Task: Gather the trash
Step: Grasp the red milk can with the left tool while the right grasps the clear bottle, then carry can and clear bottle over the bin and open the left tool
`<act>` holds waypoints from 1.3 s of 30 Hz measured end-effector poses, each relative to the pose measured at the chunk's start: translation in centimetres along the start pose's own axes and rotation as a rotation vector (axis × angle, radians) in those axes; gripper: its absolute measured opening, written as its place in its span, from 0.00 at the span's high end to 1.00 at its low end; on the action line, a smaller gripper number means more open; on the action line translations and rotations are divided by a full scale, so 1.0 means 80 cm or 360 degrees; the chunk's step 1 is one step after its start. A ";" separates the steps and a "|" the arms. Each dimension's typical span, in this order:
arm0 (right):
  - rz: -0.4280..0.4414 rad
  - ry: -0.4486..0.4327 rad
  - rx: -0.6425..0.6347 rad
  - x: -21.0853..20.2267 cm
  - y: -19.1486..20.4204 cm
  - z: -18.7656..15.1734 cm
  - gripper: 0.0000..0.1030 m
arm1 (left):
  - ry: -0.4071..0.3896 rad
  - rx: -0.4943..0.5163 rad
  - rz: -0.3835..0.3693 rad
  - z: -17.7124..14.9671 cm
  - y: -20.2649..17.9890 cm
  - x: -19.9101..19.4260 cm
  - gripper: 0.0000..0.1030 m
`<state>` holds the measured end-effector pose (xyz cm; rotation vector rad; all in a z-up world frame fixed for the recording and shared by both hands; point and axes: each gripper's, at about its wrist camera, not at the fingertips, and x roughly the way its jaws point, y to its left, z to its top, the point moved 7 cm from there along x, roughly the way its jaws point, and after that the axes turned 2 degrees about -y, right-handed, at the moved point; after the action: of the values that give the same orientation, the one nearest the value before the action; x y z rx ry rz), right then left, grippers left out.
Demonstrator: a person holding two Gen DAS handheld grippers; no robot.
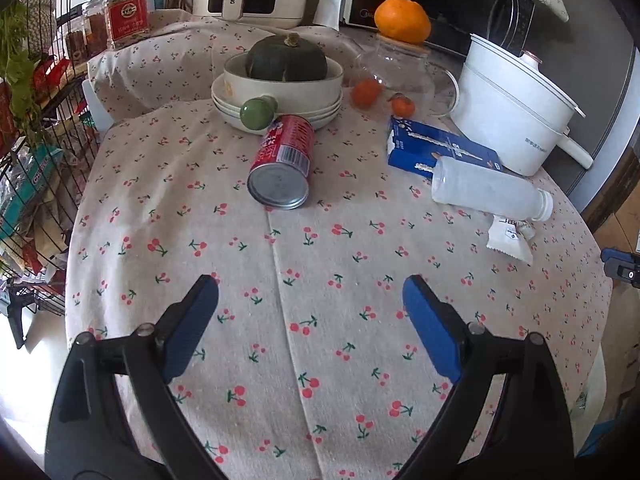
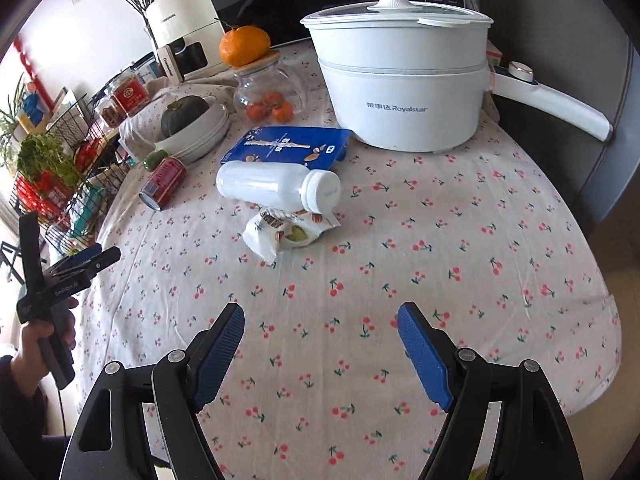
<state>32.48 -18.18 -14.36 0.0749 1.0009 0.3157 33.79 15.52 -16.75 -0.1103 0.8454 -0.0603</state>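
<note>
Grippers: your left gripper [image 1: 310, 292] and right gripper [image 2: 320, 318] both hover over bare cherry-print tablecloth [image 1: 320, 280], fingers spread wide, nothing between them.
Wrapper: the crumpled snack wrapper [image 2: 286, 234] lies nearest your right gripper, its upper edge tucked under the bottle's cap end.
Bottle: the white plastic bottle [image 2: 276, 188] lies on its side, touching the wrapper, just in front of the blue carton [image 2: 288, 146].
Can: the red can [image 1: 284, 160] lies on its side ahead of your left gripper, base toward you, top end near the stacked bowls [image 1: 280, 96].
Obstacles: a green knob [image 1: 258, 112] rests against the bowls just beside the can; the white electric pot [image 2: 404, 76] stands right behind the carton.
Further back: a dark squash [image 1: 286, 58] sits in the top bowl; a glass jar [image 2: 268, 88] of small oranges carries a larger orange [image 2: 244, 45] on its lid.
Hard to read: you cannot make out the carton's print, and the wire rack [image 1: 36, 152] is cut off at the left edge.
</note>
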 end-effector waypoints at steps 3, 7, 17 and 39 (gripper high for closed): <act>0.0080 -0.0031 -0.0007 0.032 0.002 0.023 0.22 | -0.0058 -0.0019 -0.0007 0.018 0.014 0.025 0.09; 0.0169 -0.0068 -0.0010 0.068 0.004 0.047 0.22 | -0.0102 -0.0020 -0.0042 0.038 0.021 0.054 0.09; 0.0324 -0.0118 0.0017 0.129 0.001 0.081 0.22 | -0.0068 -0.0035 -0.0117 0.064 0.022 0.098 0.33; 0.0308 -0.0173 -0.0054 0.051 0.024 0.056 0.58 | -0.0038 0.0081 -0.0104 0.033 -0.033 0.012 0.47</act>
<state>37.83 -14.75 -14.83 0.1572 0.8821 0.5002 36.34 13.01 -15.40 -0.0906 0.8157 -0.1417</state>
